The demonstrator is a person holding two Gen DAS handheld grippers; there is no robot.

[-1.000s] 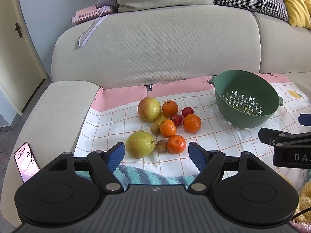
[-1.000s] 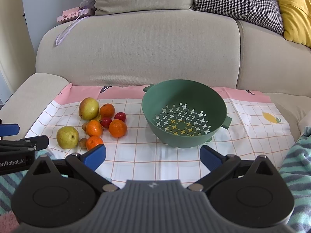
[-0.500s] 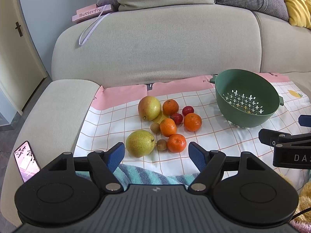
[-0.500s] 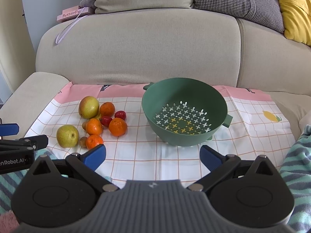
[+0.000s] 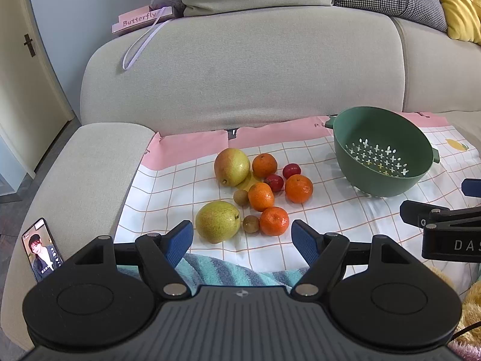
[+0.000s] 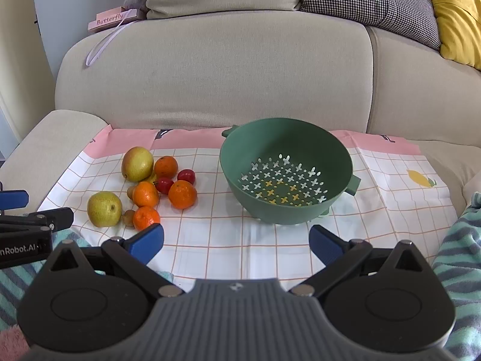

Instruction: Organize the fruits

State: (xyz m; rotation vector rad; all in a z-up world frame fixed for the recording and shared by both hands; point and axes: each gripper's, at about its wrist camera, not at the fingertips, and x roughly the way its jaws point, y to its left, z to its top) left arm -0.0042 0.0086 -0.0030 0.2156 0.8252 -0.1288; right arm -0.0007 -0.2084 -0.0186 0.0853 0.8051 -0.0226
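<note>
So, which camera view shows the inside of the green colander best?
The right wrist view: the green colander sits near the centre, and its whole perforated floor is visible. In the left wrist view the same colander lies far to the right, seen more from the side, so its near wall hides part of the floor.

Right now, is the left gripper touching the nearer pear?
Apart. In the left wrist view, the left gripper is open, and checked cloth shows between its left fingertip and the nearer pear.

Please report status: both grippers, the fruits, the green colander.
Left gripper open, holding nothing. Right gripper open, holding nothing. Fruits all on the cloth, colander without fruit. Nothing in the way.
</note>
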